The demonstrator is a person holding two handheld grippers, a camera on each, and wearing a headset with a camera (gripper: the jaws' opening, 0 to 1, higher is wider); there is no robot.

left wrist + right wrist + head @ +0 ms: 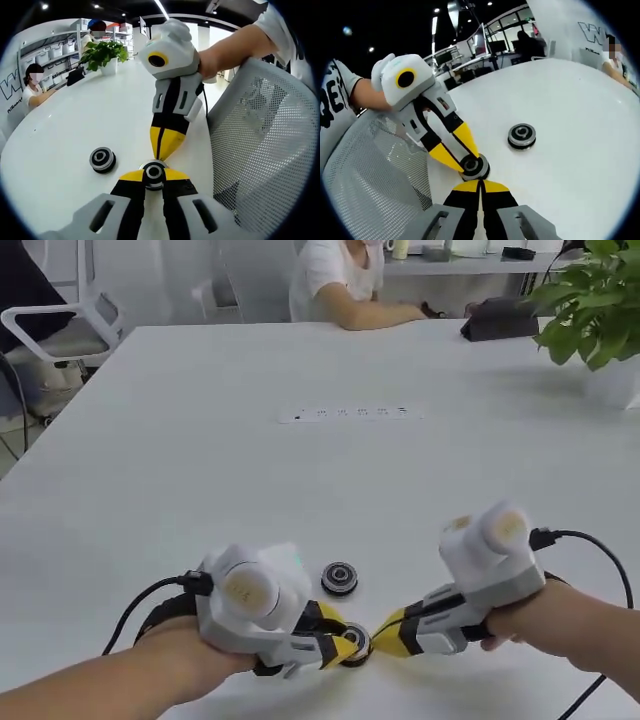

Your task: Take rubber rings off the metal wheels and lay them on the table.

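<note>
L gripper (153,176) clamps a metal wheel (153,171) near the table's (300,470) front edge. R gripper (480,185) has jaws pressed together, tip touching that wheel's rim; can't tell if it pinches anything. 2nd wheel (339,578) lies flat just beyond, black rubber ring (510,138) on it. White pot (612,380) holds a green plant (590,300). Wall lettering: big "W" (592,31), rest cut off.

Wheel (357,644) mostly hidden by left claw (345,646); right claw (480,184) possibly pinching its edge, too small to tell.
</note>
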